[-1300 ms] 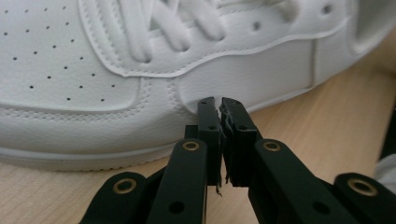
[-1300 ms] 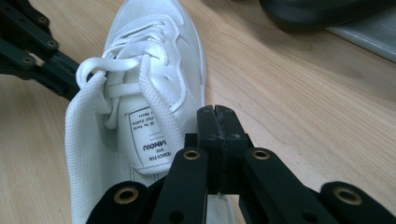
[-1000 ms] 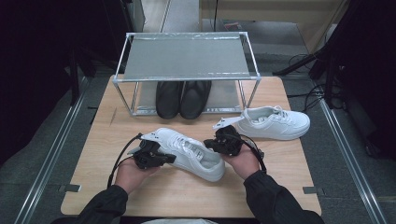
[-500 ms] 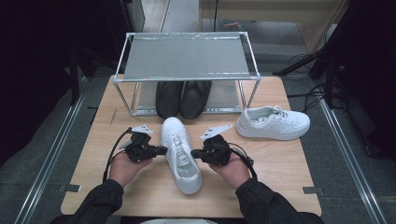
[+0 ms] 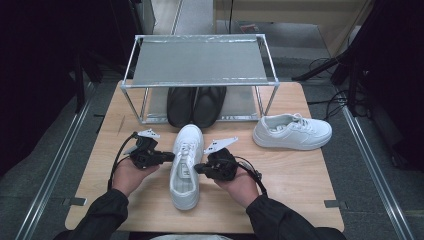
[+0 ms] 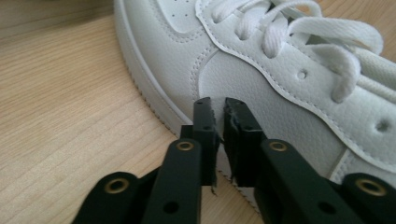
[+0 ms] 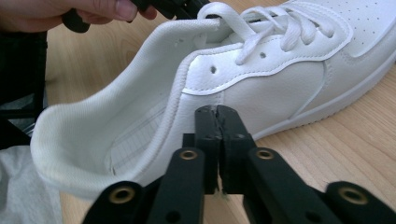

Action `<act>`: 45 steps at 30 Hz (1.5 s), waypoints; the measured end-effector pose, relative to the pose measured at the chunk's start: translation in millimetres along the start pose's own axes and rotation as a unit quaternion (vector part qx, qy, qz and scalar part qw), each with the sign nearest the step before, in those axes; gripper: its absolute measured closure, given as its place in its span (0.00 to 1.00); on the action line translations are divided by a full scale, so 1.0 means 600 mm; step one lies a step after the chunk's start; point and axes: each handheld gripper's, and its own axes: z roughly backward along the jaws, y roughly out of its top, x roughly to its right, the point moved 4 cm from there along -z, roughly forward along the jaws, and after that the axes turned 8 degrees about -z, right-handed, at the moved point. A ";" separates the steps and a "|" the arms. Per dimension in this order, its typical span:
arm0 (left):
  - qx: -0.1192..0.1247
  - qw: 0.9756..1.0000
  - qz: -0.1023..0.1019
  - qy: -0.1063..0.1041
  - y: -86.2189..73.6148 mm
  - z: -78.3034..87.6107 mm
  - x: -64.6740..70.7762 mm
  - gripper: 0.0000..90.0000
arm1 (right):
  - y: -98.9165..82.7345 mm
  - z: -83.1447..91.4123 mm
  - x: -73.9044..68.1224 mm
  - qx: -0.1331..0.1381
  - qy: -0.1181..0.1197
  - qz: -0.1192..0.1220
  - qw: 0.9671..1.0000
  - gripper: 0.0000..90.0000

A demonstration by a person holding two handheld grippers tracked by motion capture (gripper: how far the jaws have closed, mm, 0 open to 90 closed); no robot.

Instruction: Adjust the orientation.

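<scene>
White sneaker (image 5: 186,165) lies mid-tabletop toward the near edge, toe aimed at the rack (image 5: 200,80), likely lined up for shelving. Left gripper (image 5: 167,156), jaws just eased slightly apart, and right gripper (image 5: 199,169), jaws pressed together, flank it, neither pinching.

A lab – wooden table (image 5: 300,175) between floor rails (image 5: 50,165), cables (image 5: 325,102).

The black shoes (image 5: 196,106) under the metal rack (image 5: 200,62) are half covered by its shelf, so their heels are out of sight. In the left gripper view the white sneaker (image 6: 280,84) runs off the top and right edges. In the right gripper view a hand (image 7: 70,11) at upper left is cut off by the frame's top.
</scene>
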 end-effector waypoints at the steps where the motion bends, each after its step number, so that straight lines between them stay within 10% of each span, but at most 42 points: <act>1: 0.000 1.000 0.004 -0.007 0.000 0.002 -0.001 0.88 | 0.000 0.001 0.001 -0.001 0.003 0.000 1.000 0.96; 19: 0.026 0.997 -0.033 -0.057 -0.001 0.042 0.002 0.42 | 0.005 0.043 0.064 0.028 0.007 -0.043 0.999 0.45; 45: 0.021 0.997 -0.048 -0.061 0.009 0.053 -0.009 0.41 | -0.009 0.138 0.147 0.077 -0.064 -0.107 0.989 0.55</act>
